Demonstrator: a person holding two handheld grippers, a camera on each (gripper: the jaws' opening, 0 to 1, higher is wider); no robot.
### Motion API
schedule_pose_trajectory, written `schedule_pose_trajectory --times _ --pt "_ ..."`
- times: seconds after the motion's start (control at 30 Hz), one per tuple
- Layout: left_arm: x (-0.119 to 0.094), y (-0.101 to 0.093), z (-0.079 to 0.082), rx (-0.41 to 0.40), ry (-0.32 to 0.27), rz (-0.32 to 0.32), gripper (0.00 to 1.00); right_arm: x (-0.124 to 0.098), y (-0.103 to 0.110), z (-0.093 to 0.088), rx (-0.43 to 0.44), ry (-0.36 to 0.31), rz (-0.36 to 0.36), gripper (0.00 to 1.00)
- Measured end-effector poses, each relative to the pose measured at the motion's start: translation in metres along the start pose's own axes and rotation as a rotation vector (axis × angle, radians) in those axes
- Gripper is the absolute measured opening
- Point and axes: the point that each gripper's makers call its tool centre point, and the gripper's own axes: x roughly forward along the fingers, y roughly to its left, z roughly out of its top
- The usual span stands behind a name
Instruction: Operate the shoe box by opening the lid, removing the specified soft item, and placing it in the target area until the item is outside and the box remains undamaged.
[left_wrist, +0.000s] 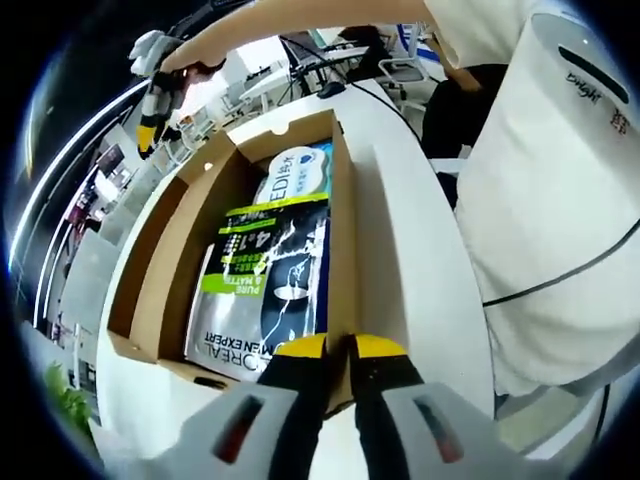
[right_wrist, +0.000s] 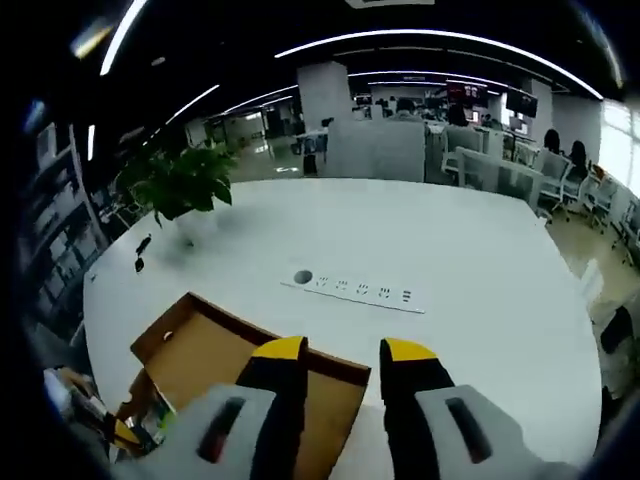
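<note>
An open cardboard shoe box (left_wrist: 175, 250) lies on the white table (left_wrist: 410, 260), its lid folded out to the left. Inside it lies a soft black, green and white pouch (left_wrist: 265, 290), with a blue and white packet (left_wrist: 295, 170) behind it. My left gripper (left_wrist: 342, 348) sits at the box's near right corner, its yellow tips closed on the right wall. The right gripper (left_wrist: 150, 110) hangs high beyond the box's far left, held by a person's arm. In the right gripper view, my right gripper (right_wrist: 345, 352) stands open above the brown lid (right_wrist: 210, 365) with nothing between its jaws.
A tall white appliance (left_wrist: 560, 200) with a black cable stands at the table's right edge. A white power strip (right_wrist: 355, 290) lies mid-table and a potted plant (right_wrist: 180, 185) stands at the far left. Office desks and chairs (right_wrist: 480, 165) lie beyond.
</note>
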Motion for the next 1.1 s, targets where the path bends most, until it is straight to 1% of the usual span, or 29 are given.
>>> schedule_pose_trajectory --times 0.03,0.07,0.13,0.23,0.3,0.4,0.5,0.53,0.57,0.6,0.67,0.73,0.77,0.8,0.83,0.87,0.93,0.97,1.07,1.1 --pt "0.000 0.000 0.000 -0.002 -0.001 0.002 0.08 -0.002 0.003 0.002 -0.020 -0.018 0.017 0.34" --pt "0.000 0.000 0.000 -0.009 -0.002 0.005 0.08 -0.004 0.006 0.002 -0.027 -0.025 0.030 0.39" --pt "0.000 0.001 0.000 -0.023 -0.004 0.012 0.08 -0.008 0.010 0.003 -0.040 -0.039 0.057 0.42" --pt "-0.001 0.002 0.002 -0.104 -0.022 0.015 0.09 -0.009 0.015 0.004 -0.031 -0.067 0.110 0.50" --pt "-0.002 0.004 0.002 -0.127 -0.026 0.014 0.09 -0.012 0.017 0.002 -0.017 -0.068 0.117 0.52" --pt "-0.001 0.003 0.002 -0.119 -0.027 0.017 0.09 -0.019 0.023 0.002 0.002 -0.091 0.168 0.51" --pt "-0.001 0.002 0.002 -0.106 -0.033 0.028 0.10 -0.025 0.028 0.001 -0.016 -0.110 0.189 0.49" --pt "-0.001 0.002 0.002 -0.097 -0.037 0.031 0.10 -0.027 0.033 0.001 -0.020 -0.117 0.211 0.48" --pt "-0.001 0.003 0.002 -0.065 -0.041 0.034 0.09 -0.029 0.034 0.000 -0.014 -0.112 0.217 0.49" --pt "-0.001 0.002 0.002 -0.071 -0.041 0.034 0.09 -0.030 0.037 -0.001 -0.010 -0.116 0.220 0.49" --pt "-0.001 0.003 0.002 -0.082 -0.034 0.037 0.10 -0.035 0.042 0.003 0.008 -0.157 0.238 0.46" --pt "-0.001 0.004 0.002 -0.091 -0.032 0.036 0.10 -0.042 0.052 0.005 0.015 -0.178 0.310 0.42" --pt "-0.001 0.004 0.002 -0.095 -0.032 0.035 0.10 -0.045 0.057 0.006 0.019 -0.188 0.346 0.43" --pt "-0.001 0.004 0.002 -0.122 -0.036 0.030 0.09 -0.047 0.060 0.004 -0.001 -0.191 0.365 0.44" --pt "0.000 0.004 0.003 -0.183 -0.046 0.017 0.09 -0.050 0.062 0.002 0.003 -0.186 0.373 0.43" --pt "0.000 0.005 0.003 -0.196 -0.045 0.011 0.09 -0.051 0.063 0.001 -0.003 -0.187 0.364 0.40" --pt "0.000 0.003 0.003 -0.164 -0.036 -0.007 0.07 -0.052 0.064 -0.001 -0.028 -0.189 0.335 0.35" --pt "0.000 0.003 0.003 -0.149 -0.032 -0.016 0.06 -0.053 0.067 -0.001 -0.026 -0.189 0.348 0.35" --pt "0.001 -0.001 0.003 -0.159 -0.028 -0.070 0.05 -0.057 0.077 -0.003 -0.020 -0.188 0.388 0.40" --pt "0.002 0.000 0.003 -0.191 -0.019 -0.089 0.04 -0.058 0.080 -0.004 -0.028 -0.184 0.391 0.40"
